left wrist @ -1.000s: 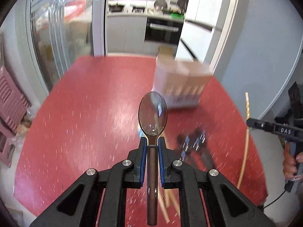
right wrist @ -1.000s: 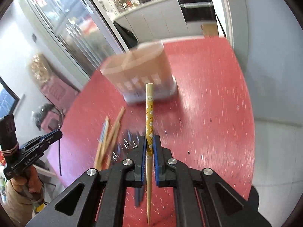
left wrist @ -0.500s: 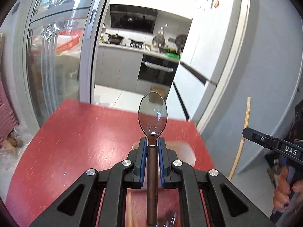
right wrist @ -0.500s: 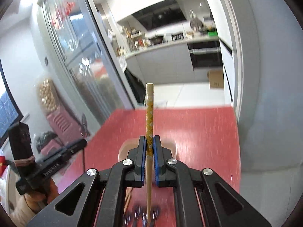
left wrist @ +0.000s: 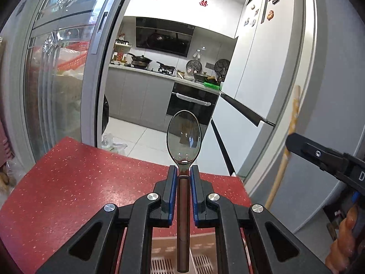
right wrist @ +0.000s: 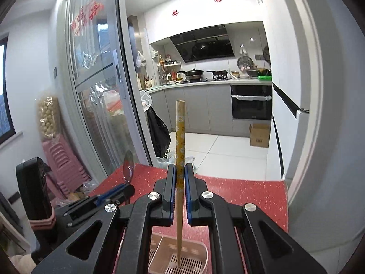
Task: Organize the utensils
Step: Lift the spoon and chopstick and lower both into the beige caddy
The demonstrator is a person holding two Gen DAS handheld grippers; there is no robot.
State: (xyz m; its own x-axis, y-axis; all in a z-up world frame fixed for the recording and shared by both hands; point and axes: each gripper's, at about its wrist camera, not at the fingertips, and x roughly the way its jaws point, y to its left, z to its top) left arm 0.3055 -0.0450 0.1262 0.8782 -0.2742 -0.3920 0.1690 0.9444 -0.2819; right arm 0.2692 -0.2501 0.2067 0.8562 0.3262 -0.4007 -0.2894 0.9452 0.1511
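My left gripper (left wrist: 183,171) is shut on a spoon (left wrist: 183,137) with a clear bowl and a brown handle, held upright with the handle end down over the slotted utensil holder (left wrist: 200,242). My right gripper (right wrist: 180,170) is shut on a yellow-patterned wooden chopstick (right wrist: 179,123), upright, its thin end down inside a compartment of the holder (right wrist: 203,251). The right gripper (left wrist: 319,155) and chopstick (left wrist: 289,132) show at the right of the left wrist view. The left gripper (right wrist: 124,186) with the spoon (right wrist: 128,164) shows at the left of the right wrist view.
The holder stands on a red speckled table (left wrist: 68,189). Beyond the table's far edge are a glass sliding door (left wrist: 57,86), a white fridge (left wrist: 262,80) and the kitchen counter (right wrist: 205,84). Stacked pink stools (right wrist: 59,166) stand left of the table.
Both grippers have tilted from level to upright and moved over the holder. The utensils on the table have dropped out of view. The chopstick's tip now reaches into the holder.
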